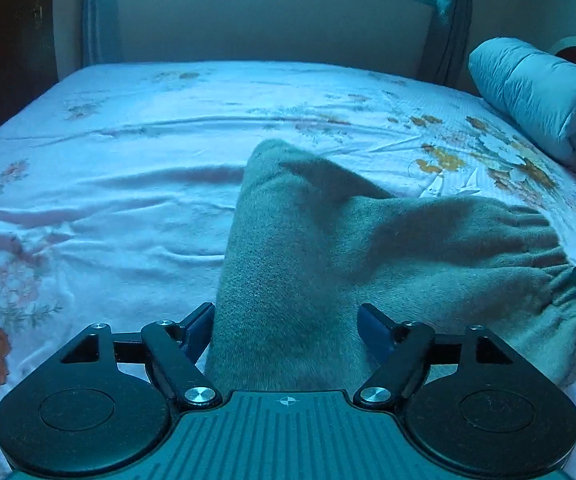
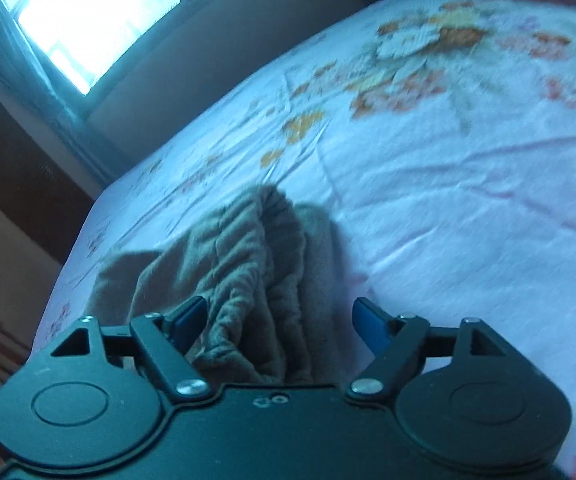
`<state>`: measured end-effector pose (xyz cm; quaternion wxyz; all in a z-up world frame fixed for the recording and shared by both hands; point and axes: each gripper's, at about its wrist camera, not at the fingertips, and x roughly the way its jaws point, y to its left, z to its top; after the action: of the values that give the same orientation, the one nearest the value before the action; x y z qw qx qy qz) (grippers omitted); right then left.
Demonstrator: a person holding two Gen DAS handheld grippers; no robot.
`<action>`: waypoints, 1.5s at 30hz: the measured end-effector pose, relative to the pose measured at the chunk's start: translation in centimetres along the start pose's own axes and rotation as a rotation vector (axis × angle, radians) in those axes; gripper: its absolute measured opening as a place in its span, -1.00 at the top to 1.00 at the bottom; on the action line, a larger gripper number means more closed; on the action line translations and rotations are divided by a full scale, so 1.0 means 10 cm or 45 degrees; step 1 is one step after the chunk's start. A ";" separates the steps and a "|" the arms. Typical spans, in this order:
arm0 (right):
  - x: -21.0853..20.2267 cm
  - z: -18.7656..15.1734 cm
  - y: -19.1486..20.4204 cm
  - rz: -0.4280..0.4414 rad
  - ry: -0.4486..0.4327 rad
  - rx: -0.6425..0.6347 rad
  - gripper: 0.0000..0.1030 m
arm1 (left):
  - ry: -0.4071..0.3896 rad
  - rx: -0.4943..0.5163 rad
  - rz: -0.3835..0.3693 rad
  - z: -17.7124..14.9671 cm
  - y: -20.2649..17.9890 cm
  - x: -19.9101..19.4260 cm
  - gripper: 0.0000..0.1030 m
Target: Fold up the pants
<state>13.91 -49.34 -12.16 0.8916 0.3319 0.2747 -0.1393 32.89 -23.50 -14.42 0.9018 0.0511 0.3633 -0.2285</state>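
Down at the left gripper (image 1: 286, 330), the jaws stand wide with the grey-brown fleece pants (image 1: 328, 248) bunched up between the fingers, and over at the right gripper (image 2: 278, 320) the jaws are spread just as wide around the gathered elastic waistband (image 2: 264, 240), neither pinching the cloth. The pants lie heaped on the floral bedsheet (image 1: 128, 140) near the front edge. Beyond, a rolled blue quilt (image 1: 536, 92) rests at the bed's right side, under the curtained window (image 2: 88, 16).

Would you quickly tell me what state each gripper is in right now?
Left gripper: jaws open, grey pants lying between them, not clamped.
Right gripper: jaws open, the pants' gathered waistband between them, not clamped.
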 end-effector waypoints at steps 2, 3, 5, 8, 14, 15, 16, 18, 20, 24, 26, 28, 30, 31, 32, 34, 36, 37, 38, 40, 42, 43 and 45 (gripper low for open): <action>-0.21 0.02 0.04 -0.029 -0.044 -0.014 -0.58 | -0.015 0.003 0.021 0.00 0.03 -0.21 -0.75; -0.33 0.01 0.07 -0.021 -0.062 -0.028 -0.61 | -0.025 0.004 0.027 -0.02 0.03 -0.33 -0.79; -0.56 -0.03 0.16 -0.004 -0.081 -0.070 -0.69 | -0.039 0.013 0.026 -0.06 0.03 -0.58 -0.88; -0.91 -0.16 0.33 0.005 -0.108 -0.135 -0.78 | -0.040 0.017 0.024 -0.19 0.01 -0.97 -0.97; -1.53 -0.52 0.59 0.013 -0.129 -0.226 -0.87 | -0.025 -0.013 0.091 -0.48 -0.05 -1.70 -1.00; -1.63 -0.58 0.63 0.010 -0.130 -0.235 -0.87 | -0.039 -0.018 0.094 -0.55 -0.06 -1.84 -1.00; -1.75 -0.65 0.66 0.014 -0.134 -0.245 -0.88 | -0.058 -0.019 0.100 -0.61 -0.06 -1.98 -1.00; -1.96 -0.77 0.74 0.030 -0.143 -0.274 -0.88 | -0.105 -0.003 0.124 -0.70 -0.10 -2.27 -1.00; -2.17 -0.88 0.83 0.026 -0.159 -0.320 -0.89 | -0.137 0.027 0.175 -0.80 -0.16 -2.53 -1.00; -2.59 -1.09 1.01 0.033 -0.211 -0.395 -0.89 | -0.161 0.039 0.188 -0.97 -0.21 -2.96 -1.00; -2.76 -1.17 1.09 0.033 -0.224 -0.436 -0.89 | -0.180 0.025 0.170 -1.04 -0.23 -3.15 -1.00; -2.92 -1.24 1.16 0.034 -0.244 -0.477 -0.89 | -0.206 0.020 0.166 -1.12 -0.25 -3.33 -1.00; -3.06 -1.31 1.20 0.031 -0.267 -0.505 -0.89 | -0.226 0.034 0.153 -1.17 -0.29 -3.48 -1.00; -3.13 -1.36 1.21 0.024 -0.285 -0.525 -0.89 | -0.228 0.046 0.150 -1.19 -0.31 -3.54 -1.00; -3.19 -1.38 1.22 0.018 -0.299 -0.538 -0.88 | -0.230 0.054 0.145 -1.22 -0.33 -3.60 -1.00; -3.31 -1.43 1.22 -0.009 -0.315 -0.548 -0.89 | -0.240 0.056 0.135 -1.27 -0.35 -3.72 -1.00; -3.41 -1.46 1.21 -0.033 -0.349 -0.536 -0.89 | -0.258 0.051 0.125 -1.31 -0.37 -3.82 -1.00; -3.46 -1.47 1.20 -0.040 -0.361 -0.535 -0.89 | -0.265 0.052 0.117 -1.32 -0.38 -3.87 -1.00; -3.50 -1.46 1.19 -0.037 -0.365 -0.534 -0.89 | -0.264 0.049 0.103 -1.33 -0.39 -3.91 -1.00; -3.53 -1.47 1.19 -0.034 -0.368 -0.530 -0.88 | -0.276 0.032 0.086 -1.34 -0.40 -3.98 -1.00; -3.59 -1.47 1.18 -0.028 -0.387 -0.517 -0.89 | -0.285 0.025 0.071 -1.34 -0.40 -4.03 -1.00; -3.60 -1.47 1.18 -0.029 -0.390 -0.513 -0.89 | -0.286 0.027 0.073 -1.34 -0.40 -4.05 -1.00; -3.62 -1.46 1.18 -0.026 -0.396 -0.504 -0.88 | -0.294 0.040 0.101 -1.33 -0.43 -4.07 -1.00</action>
<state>-16.17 -28.42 5.81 0.9693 0.1225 0.1596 -0.1412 -3.17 -8.64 3.80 0.9450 0.0531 0.2512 -0.2025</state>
